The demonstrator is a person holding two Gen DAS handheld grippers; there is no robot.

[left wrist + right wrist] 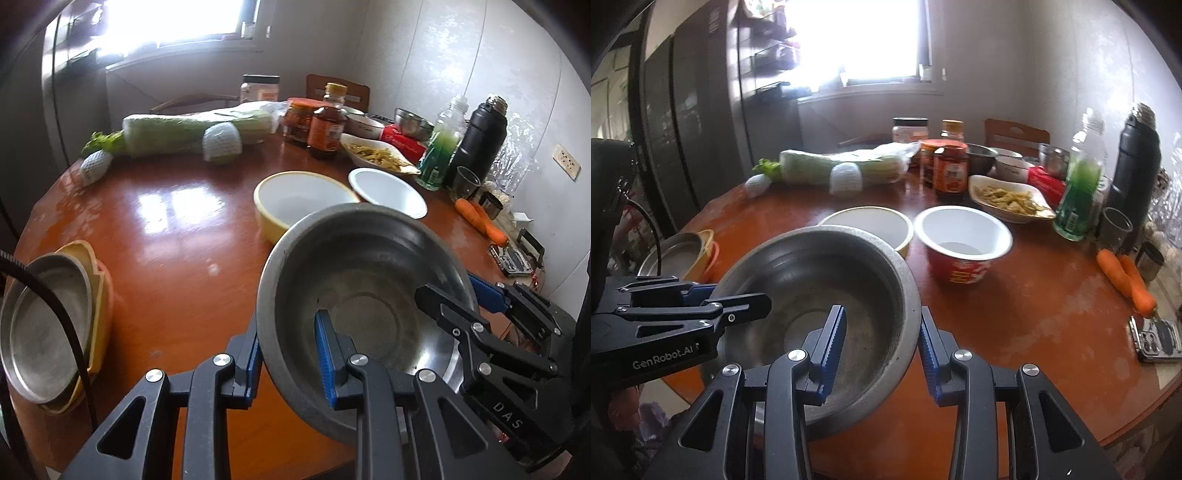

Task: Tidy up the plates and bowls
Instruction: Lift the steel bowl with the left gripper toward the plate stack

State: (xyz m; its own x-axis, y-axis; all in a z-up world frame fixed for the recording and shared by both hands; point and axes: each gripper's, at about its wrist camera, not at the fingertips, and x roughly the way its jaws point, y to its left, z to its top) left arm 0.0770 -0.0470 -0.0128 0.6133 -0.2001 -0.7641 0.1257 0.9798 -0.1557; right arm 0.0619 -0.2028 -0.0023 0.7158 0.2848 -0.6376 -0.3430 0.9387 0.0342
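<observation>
Left wrist view: steel bowl [365, 306] is pinched by its rim, off the tabletop [177, 236], by left hand-held gripper [290, 354] and right hand-held gripper [882, 347]; uneven pull could tip it.

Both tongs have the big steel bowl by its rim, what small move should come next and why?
Probably carry the large grey steel bowl across towards the stack of steel plate and yellow dishes at the table's edge. Left tongs and right tongs each pinch its rim on opposite sides, and it appears lifted and tilted above the round brown wooden table.
</observation>
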